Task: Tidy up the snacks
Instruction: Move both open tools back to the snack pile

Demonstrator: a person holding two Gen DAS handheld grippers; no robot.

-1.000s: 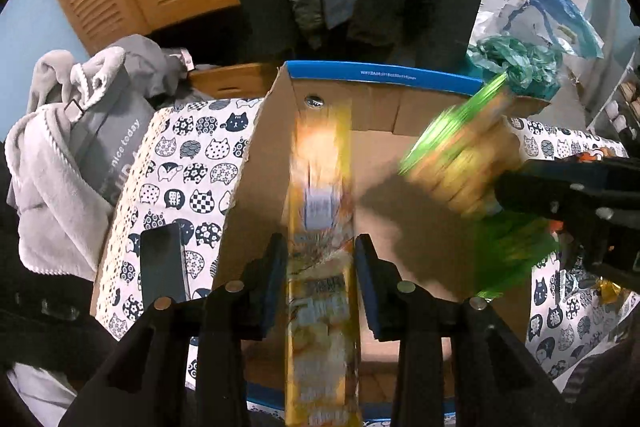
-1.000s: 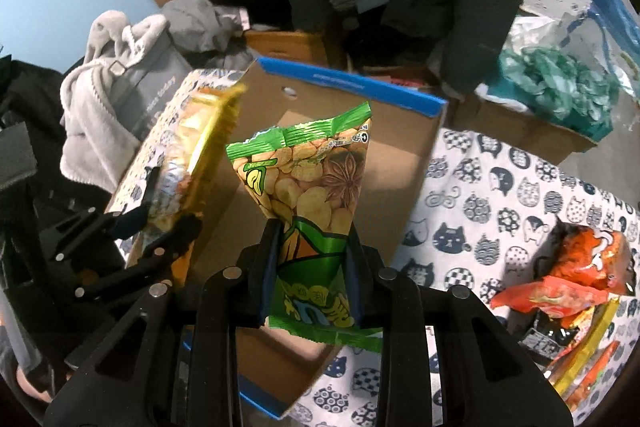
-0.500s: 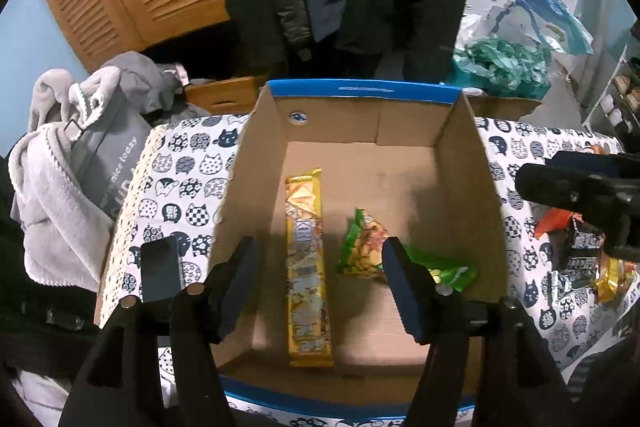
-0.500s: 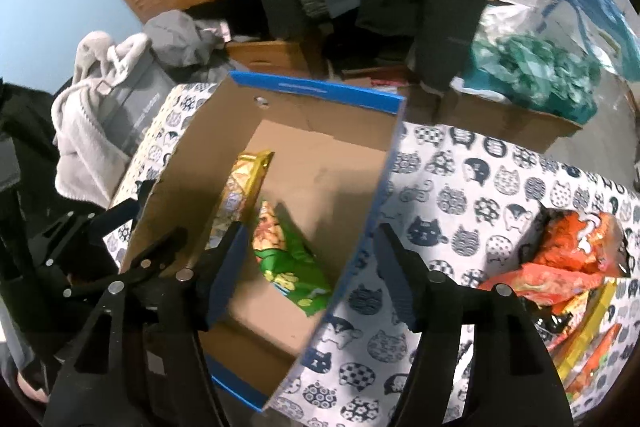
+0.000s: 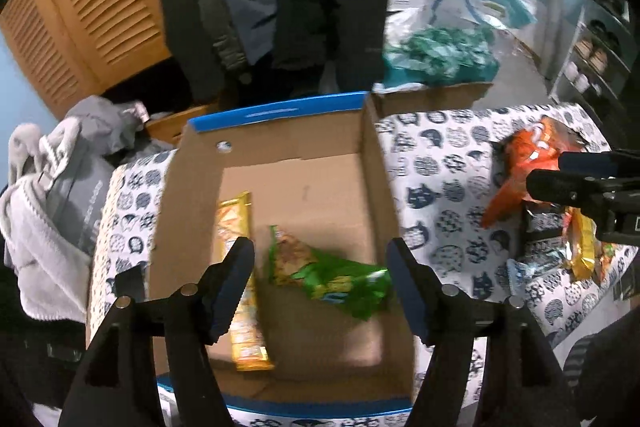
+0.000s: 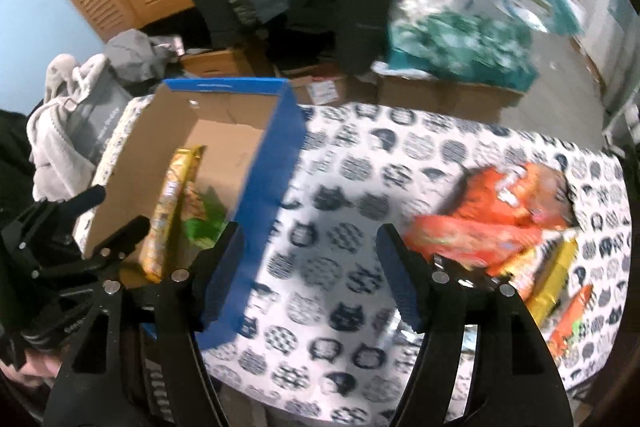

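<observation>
As both just opened, left gripper [image 5: 320,285] spread, empty, right gripper [image 6: 307,277] spread, empty.

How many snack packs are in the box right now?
2: a yellow pack lying lengthwise along the left of the box, and a green pack beside it, nearer the right wall. None looks hidden.

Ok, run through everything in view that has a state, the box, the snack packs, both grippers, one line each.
Cardboard box: open-topped, holding two packs.
Yellow snack bar: lying flat in the box.
Green snack bag: lying in the box beside the bar.
Orange snack bags: piled on the cat-print cloth, outside the box.
Left gripper: jaws just opened, empty.
Right gripper: jaws just opened, empty.
</observation>
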